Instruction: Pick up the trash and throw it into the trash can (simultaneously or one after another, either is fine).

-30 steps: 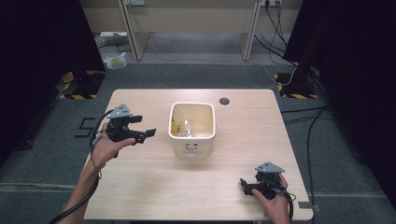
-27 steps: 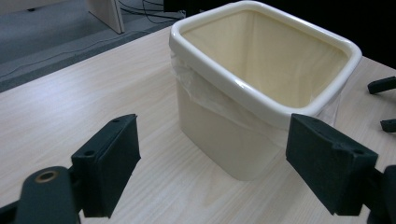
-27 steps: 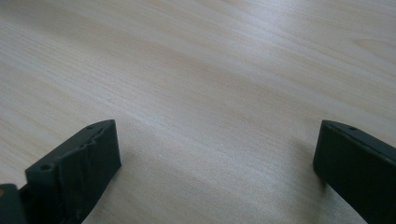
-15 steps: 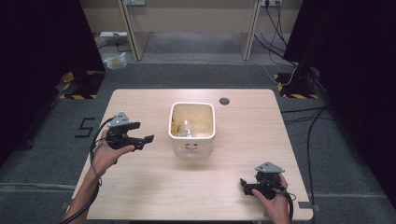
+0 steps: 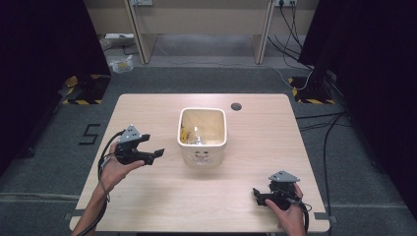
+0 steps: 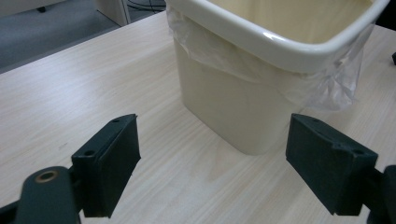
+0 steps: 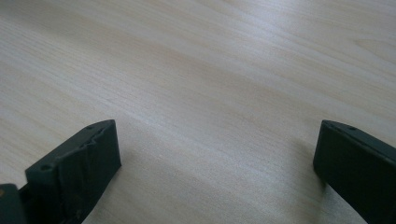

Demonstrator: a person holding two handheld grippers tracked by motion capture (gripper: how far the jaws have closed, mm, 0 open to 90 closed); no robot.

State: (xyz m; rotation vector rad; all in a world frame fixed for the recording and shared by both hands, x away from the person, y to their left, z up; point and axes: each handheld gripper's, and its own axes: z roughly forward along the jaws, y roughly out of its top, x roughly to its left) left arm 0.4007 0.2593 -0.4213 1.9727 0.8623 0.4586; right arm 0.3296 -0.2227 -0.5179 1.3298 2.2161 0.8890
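Gaping wide, the jaws of the left gripper (image 5: 156, 155) held nothing and pointed at the cream bin (image 5: 202, 135), which stood near them but apart at the middle of the table (image 5: 147, 206). In the left gripper view a clear plastic liner (image 6: 327, 86) hung out under the bin's rim. Some scraps, too small to tell, lay inside the bin. The right gripper (image 5: 257, 195) sat low at the table's near right corner, well apart from the bin, jaws also wide and empty over bare wood.
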